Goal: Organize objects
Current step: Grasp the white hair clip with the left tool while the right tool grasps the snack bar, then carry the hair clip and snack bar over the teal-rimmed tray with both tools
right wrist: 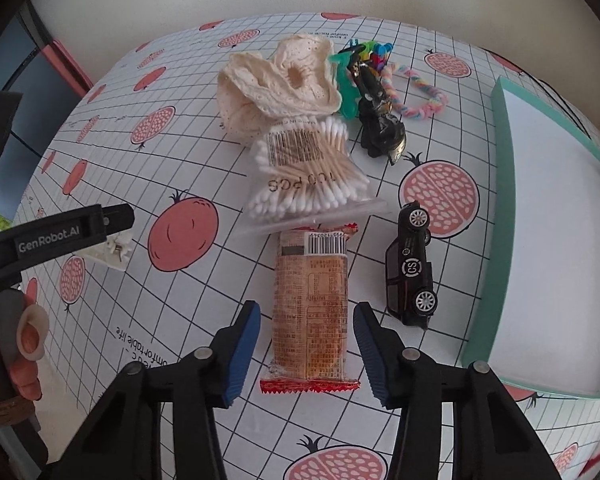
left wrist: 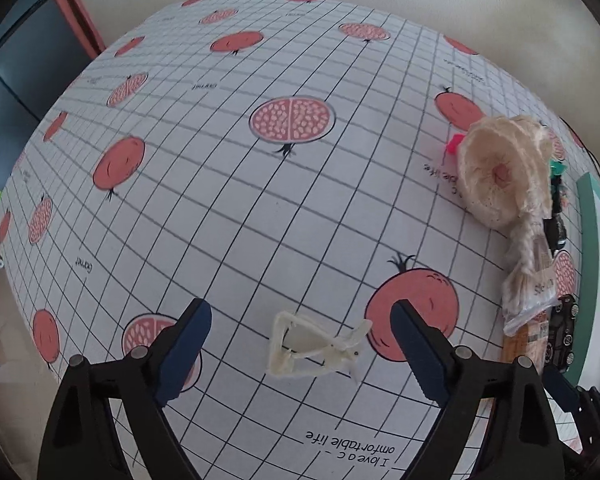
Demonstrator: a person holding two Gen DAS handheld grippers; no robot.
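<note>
Cream-white ridged plastic, a hair clip (left wrist: pixel 318 346) is lying on the gridded pomegranate-print tabletop (left wrist: pixel 260 208) between the spread blue pads of the left gripper (left wrist: pixel 300 356), untouched. The right gripper (right wrist: pixel 308 350) is hovering with jaws apart around a crinkly orange snack packet (right wrist: pixel 310 308), not clamping it. Beyond it are sitting a clear bag of cotton swabs (right wrist: pixel 308 176), a lacy cream cloth (right wrist: pixel 276 84), a glossy black toy car (right wrist: pixel 412 264) and a teal-rimmed box (right wrist: pixel 504 200).

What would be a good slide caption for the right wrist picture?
Open right gripper straddling a snack packet, beside a toy car and an empty box.
</note>
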